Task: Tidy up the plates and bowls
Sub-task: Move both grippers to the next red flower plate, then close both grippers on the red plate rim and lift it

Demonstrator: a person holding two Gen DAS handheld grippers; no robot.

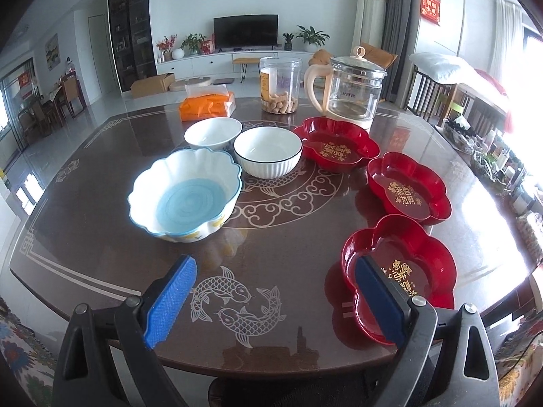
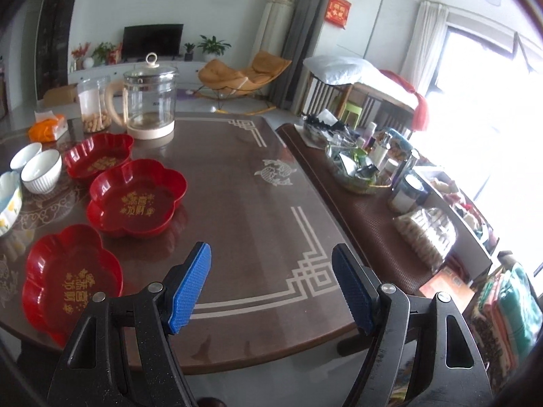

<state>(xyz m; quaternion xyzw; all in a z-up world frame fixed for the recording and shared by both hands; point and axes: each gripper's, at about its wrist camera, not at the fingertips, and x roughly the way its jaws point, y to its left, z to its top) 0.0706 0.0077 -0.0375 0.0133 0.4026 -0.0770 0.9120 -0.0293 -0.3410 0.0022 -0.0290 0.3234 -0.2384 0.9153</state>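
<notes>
Three red flower-shaped plates lie in a curved row on the desk (image 1: 271,254): far plate (image 1: 336,147), middle plate (image 1: 409,191), near plate (image 1: 397,271), all apart. To their left stand three bowls: scalloped blue bowl (image 1: 185,195), ribbed white bowl (image 1: 268,156), small white bowl (image 1: 213,134), closely grouped. Left tongs (image 1: 275,302) gape wide, empty, above the desk edge. Right tongs (image 2: 271,288) likewise wide, holding nothing. Glass kettle (image 1: 349,91) and jar (image 1: 280,84) stand behind.

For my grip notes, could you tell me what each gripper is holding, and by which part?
Nothing: the left gripper and right gripper are both open and empty.
</notes>
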